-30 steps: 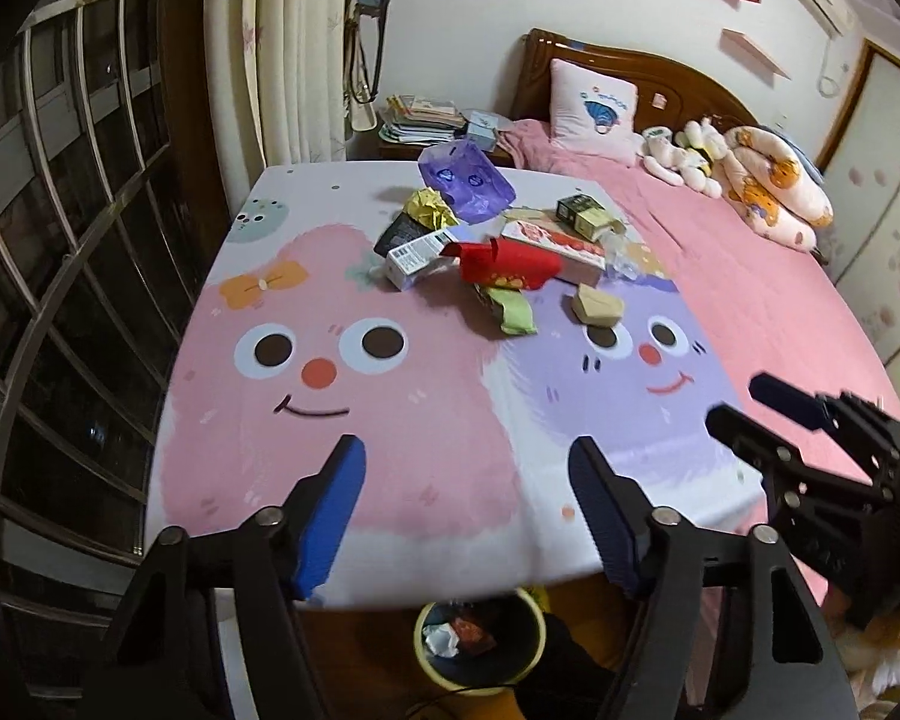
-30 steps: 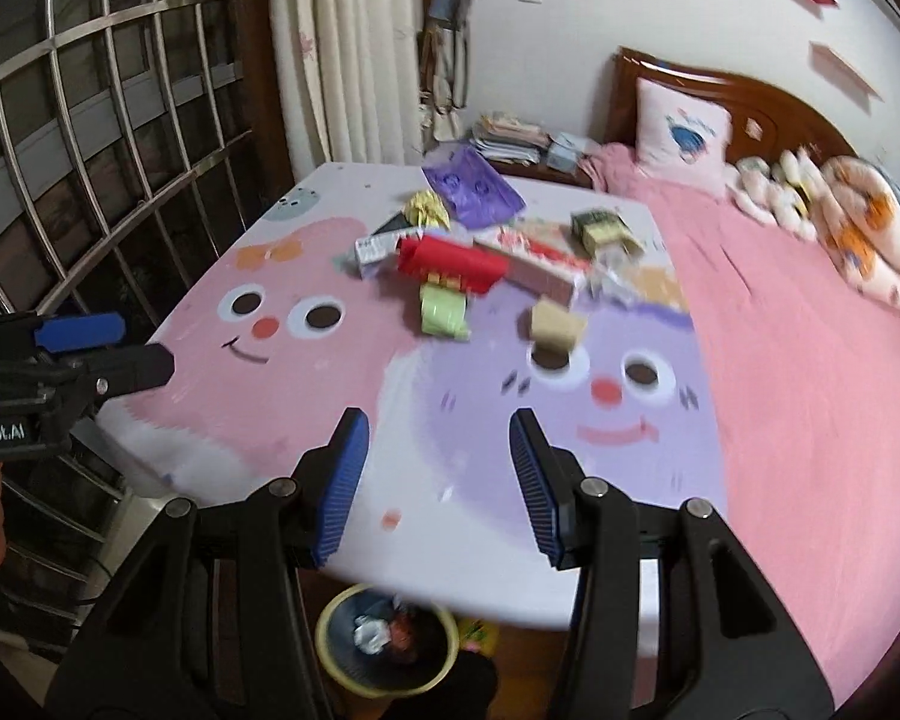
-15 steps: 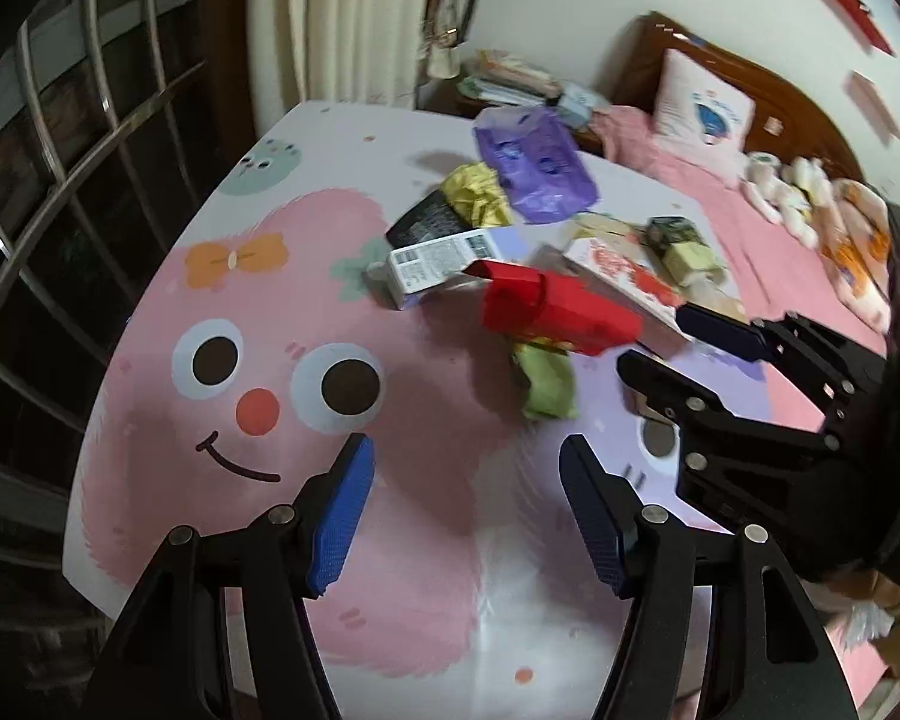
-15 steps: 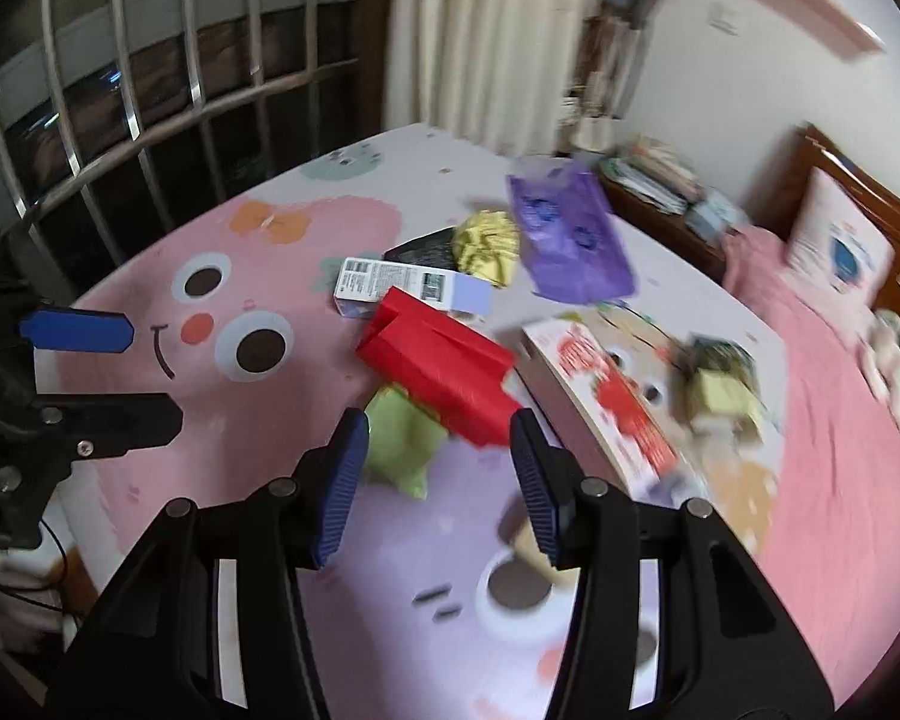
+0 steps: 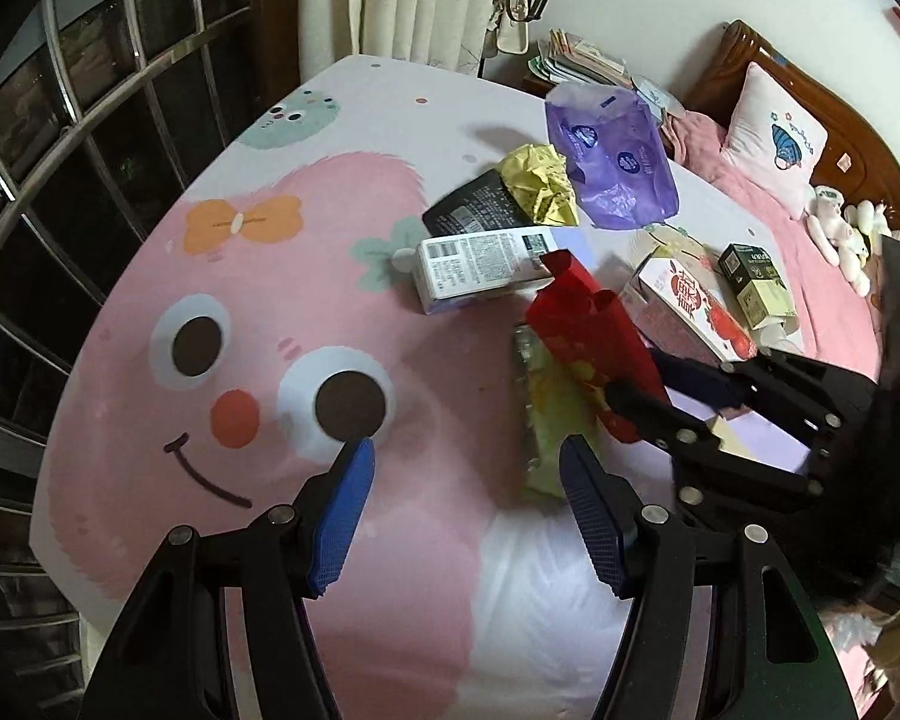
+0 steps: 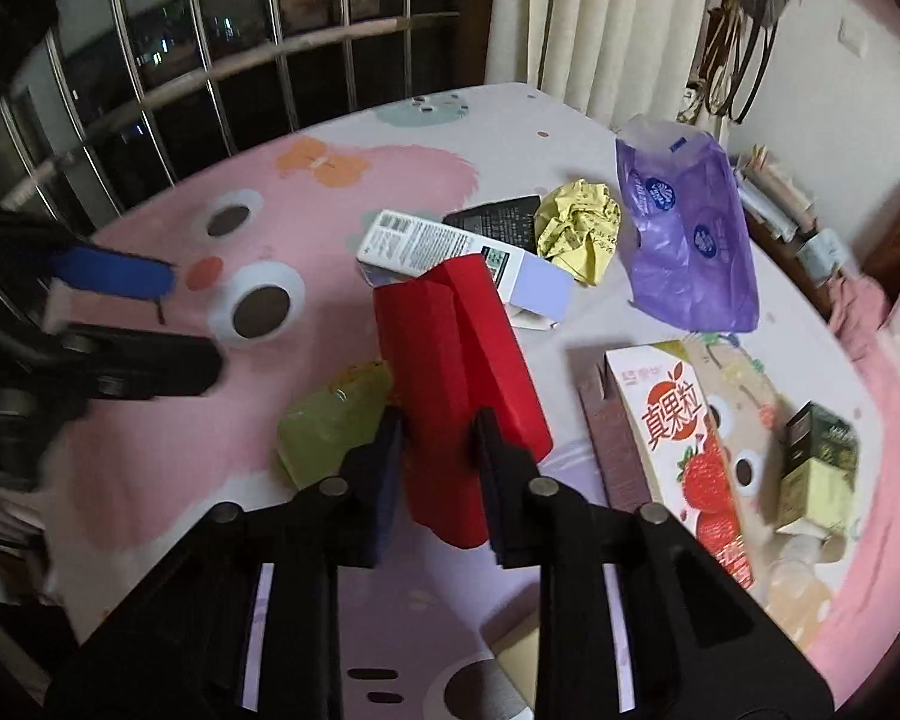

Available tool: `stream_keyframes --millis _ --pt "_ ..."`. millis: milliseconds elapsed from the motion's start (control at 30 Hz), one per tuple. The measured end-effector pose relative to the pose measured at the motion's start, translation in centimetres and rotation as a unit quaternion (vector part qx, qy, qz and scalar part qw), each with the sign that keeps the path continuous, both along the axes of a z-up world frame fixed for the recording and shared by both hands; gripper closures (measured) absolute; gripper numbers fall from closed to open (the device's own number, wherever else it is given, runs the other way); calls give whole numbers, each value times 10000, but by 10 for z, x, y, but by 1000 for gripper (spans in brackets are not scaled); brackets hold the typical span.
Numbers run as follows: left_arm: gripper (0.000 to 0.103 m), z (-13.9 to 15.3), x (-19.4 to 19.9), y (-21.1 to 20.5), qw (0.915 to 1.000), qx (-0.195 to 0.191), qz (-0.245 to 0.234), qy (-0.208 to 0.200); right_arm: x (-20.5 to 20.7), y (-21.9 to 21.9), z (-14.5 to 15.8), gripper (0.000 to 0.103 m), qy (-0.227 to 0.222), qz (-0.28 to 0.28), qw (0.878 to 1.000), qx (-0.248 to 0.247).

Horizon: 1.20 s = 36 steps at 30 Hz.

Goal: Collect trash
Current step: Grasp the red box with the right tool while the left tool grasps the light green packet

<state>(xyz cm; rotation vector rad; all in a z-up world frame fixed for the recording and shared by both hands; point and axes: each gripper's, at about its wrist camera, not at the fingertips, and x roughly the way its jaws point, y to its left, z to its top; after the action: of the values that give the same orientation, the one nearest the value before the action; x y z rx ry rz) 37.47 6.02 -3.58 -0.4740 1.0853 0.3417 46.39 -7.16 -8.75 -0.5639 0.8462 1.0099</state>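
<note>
A pile of trash lies on a cartoon-print table cover [image 5: 222,324]. My right gripper [image 6: 441,435] is shut on a red carton [image 6: 450,360], whose near end sits between its fingers; it also shows in the left wrist view [image 5: 588,336]. A green wrapper [image 6: 330,420] lies just left of the carton and shows in the left wrist view [image 5: 546,414]. My left gripper [image 5: 465,480] is open and empty, low over the cover near the wrapper. It shows at the left of the right wrist view [image 6: 144,312].
A white box [image 5: 486,267], a black packet [image 5: 474,207], crumpled yellow paper [image 5: 537,183] and a purple bag [image 5: 609,159] lie behind the carton. A strawberry drink carton [image 6: 684,438] and a dark green box [image 6: 819,456] lie to the right. A window grille stands at left, a bed at right.
Both grippers have moved forward over the table to the trash pile. My right gripper has closed its fingers on the red carton. My left gripper stays open.
</note>
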Motion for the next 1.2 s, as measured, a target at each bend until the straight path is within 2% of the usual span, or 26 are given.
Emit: stream_keyframes --millis 133,367,533,700,733,800,833,967,1200 --pt "38 -6 17 -5 9999 -79 -121 55 9 -20 15 88 296 -208 9985 415" --pt "38 -30 52 -18 9977 -427 -414 318 23 -61 21 91 957 -964 9861 959" --pt "38 -56 73 -21 9956 -550 -410 644 29 -80 20 91 1196 -1362 9768 1140" --pt "38 -71 85 -21 9944 -669 -376 721 29 -89 18 91 1310 -1533 9720 1208" --pt "41 -71 87 -22 9945 -663 -406 700 28 -89 17 91 1322 -1548 9715 1213" --pt "56 -72 89 -25 9946 -595 -447 727 25 -90 16 91 1351 -1574 9706 1224" --pt "71 -73 90 -26 9939 -661 -506 719 24 -90 16 91 1362 -1592 9701 1222" --pt "88 -69 88 -30 9936 -690 -627 643 17 -89 16 91 1379 -1645 9690 1224" --pt "91 -39 61 -31 9958 -462 -713 352 0 -87 26 92 1314 -1786 9668 1270"
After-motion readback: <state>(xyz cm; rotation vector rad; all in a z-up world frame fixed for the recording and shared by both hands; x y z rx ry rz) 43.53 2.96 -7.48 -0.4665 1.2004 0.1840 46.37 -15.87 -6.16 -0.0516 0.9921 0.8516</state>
